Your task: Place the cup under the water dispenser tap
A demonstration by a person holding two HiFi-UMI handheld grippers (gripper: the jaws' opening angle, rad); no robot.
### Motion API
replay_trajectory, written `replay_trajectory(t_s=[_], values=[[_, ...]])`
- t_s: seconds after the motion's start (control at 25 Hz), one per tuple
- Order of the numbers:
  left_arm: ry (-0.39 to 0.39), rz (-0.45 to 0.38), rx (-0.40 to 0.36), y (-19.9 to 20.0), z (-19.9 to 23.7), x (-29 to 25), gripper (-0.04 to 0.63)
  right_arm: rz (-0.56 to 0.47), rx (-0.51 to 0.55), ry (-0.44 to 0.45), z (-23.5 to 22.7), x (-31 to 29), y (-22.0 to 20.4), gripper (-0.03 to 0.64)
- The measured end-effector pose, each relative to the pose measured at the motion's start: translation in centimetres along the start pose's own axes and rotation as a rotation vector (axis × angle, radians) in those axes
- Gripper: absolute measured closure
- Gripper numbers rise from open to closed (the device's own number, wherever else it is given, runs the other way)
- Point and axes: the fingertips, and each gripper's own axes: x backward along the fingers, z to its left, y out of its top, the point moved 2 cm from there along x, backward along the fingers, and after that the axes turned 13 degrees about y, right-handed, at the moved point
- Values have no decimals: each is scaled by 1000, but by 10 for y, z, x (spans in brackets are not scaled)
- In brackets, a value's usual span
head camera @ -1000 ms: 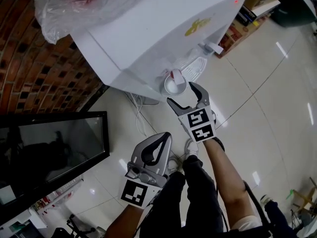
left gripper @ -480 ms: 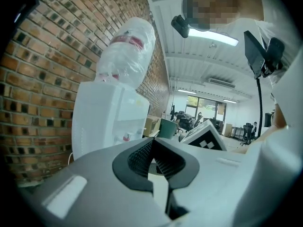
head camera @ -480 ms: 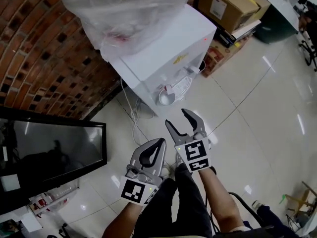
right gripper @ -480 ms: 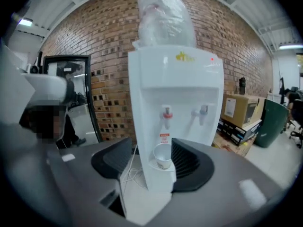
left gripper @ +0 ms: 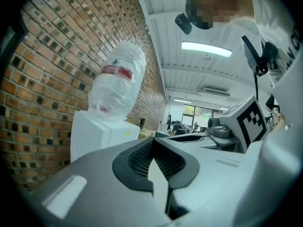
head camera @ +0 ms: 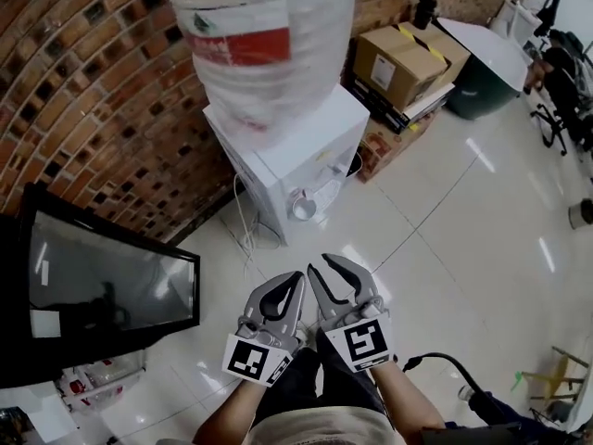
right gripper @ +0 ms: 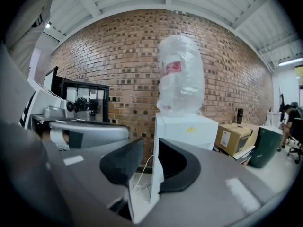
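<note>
A white cup (head camera: 302,208) stands in the alcove of the white water dispenser (head camera: 315,133), below its tap, with nothing touching it. A large clear bottle (head camera: 264,44) sits on top of the dispenser. Both grippers hover over the floor well short of the dispenser, side by side. My left gripper (head camera: 296,277) is shut and empty; its tips meet in the left gripper view (left gripper: 152,144). My right gripper (head camera: 322,266) has just been closing, and a narrow gap with nothing in it remains between its jaws (right gripper: 150,145). The dispenser (right gripper: 187,129) shows straight ahead of both.
A brick wall (head camera: 102,109) runs behind the dispenser. A black glass-fronted cabinet (head camera: 102,286) stands at the left, and white cables (head camera: 246,230) trail beside the dispenser. Cardboard boxes (head camera: 398,63), a dark bin (head camera: 482,86) and a white table (head camera: 491,49) lie to the right on glossy tiles.
Both grippers have drawn back and upward from the dispenser, and the cup stays under the tap. The right jaws, wide apart before, have narrowed to a slit.
</note>
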Motion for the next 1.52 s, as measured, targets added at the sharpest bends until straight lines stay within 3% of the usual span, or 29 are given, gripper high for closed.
replay_trajectory(t_s=[0.28, 0.6, 1.52], values=[[-67, -43, -14, 47, -24, 27, 592, -48, 28, -26, 21, 39, 52, 557], [-96, -64, -19, 68, -34, 49, 592, -62, 25, -47, 48, 64, 82, 594], [-93, -62, 32, 71, -49, 85, 592, 15, -43, -45, 86, 106, 61, 611]])
